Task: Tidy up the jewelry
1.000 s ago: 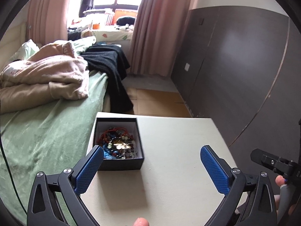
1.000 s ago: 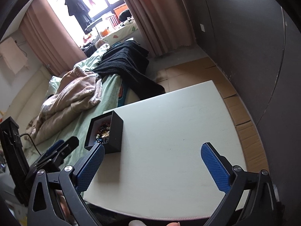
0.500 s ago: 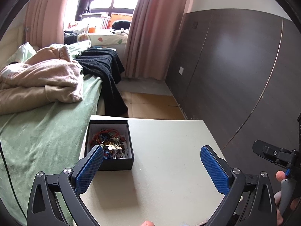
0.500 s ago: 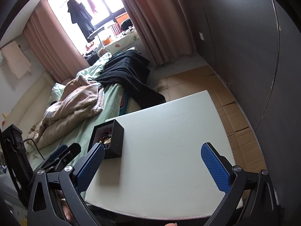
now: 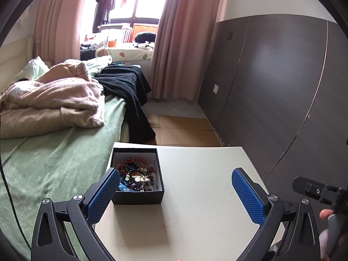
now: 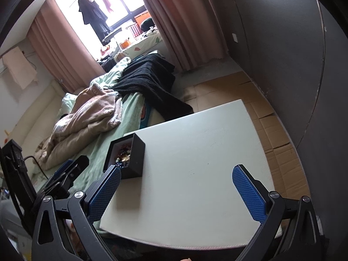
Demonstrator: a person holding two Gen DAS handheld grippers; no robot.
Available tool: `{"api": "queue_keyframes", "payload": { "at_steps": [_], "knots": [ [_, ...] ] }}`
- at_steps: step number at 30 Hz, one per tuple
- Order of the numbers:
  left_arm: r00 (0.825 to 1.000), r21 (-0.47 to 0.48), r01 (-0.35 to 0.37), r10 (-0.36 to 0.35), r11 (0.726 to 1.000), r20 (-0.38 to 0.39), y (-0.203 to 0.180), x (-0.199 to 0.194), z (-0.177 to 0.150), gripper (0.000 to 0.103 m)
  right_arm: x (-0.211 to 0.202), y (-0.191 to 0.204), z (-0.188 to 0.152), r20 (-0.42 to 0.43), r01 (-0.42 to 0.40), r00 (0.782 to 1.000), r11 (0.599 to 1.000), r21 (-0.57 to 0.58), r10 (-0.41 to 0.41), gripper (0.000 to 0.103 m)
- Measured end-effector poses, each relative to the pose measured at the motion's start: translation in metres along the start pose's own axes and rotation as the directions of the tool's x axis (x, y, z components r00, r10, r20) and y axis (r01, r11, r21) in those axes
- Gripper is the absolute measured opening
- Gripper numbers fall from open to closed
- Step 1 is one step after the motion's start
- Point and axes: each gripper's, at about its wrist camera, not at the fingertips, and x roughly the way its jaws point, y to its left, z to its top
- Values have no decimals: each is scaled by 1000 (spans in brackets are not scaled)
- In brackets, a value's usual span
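Note:
A small black box full of tangled beaded jewelry sits near the left edge of a white table. My left gripper hovers open over the table's near side, its left pad just in front of the box. In the right wrist view the same box lies at the table's left edge, with beads showing inside. My right gripper hangs open above the bare table, holding nothing. The left gripper's body shows at the lower left of that view.
A bed with a green sheet, a pink blanket and a black knit throw lies left of the table. A dark panelled wall runs along the right. Cardboard sheets cover the floor beyond the table.
Both grippers have pulled back and tilted upward, so the box and table sit lower and smaller in view. Both stay open.

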Motion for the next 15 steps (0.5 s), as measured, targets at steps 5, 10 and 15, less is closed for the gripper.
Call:
{"api": "queue_keyframes", "payload": {
  "at_steps": [5, 10, 15],
  "knots": [
    [1000, -6, -1, 1, 1000, -1, 0, -1, 0, 102, 0, 6, -2, 4, 20, 1000, 999, -36, -20, 103],
    [1000, -8, 4, -4, 1000, -4, 0, 0, 0, 102, -1, 4, -1, 6, 11, 1000, 999, -36, -10, 103],
    [1000, -3, 4, -4, 1000, -2, -3, -1, -1, 102, 0, 5, -1, 0, 7, 1000, 999, -41, -7, 103]
  ]
}}
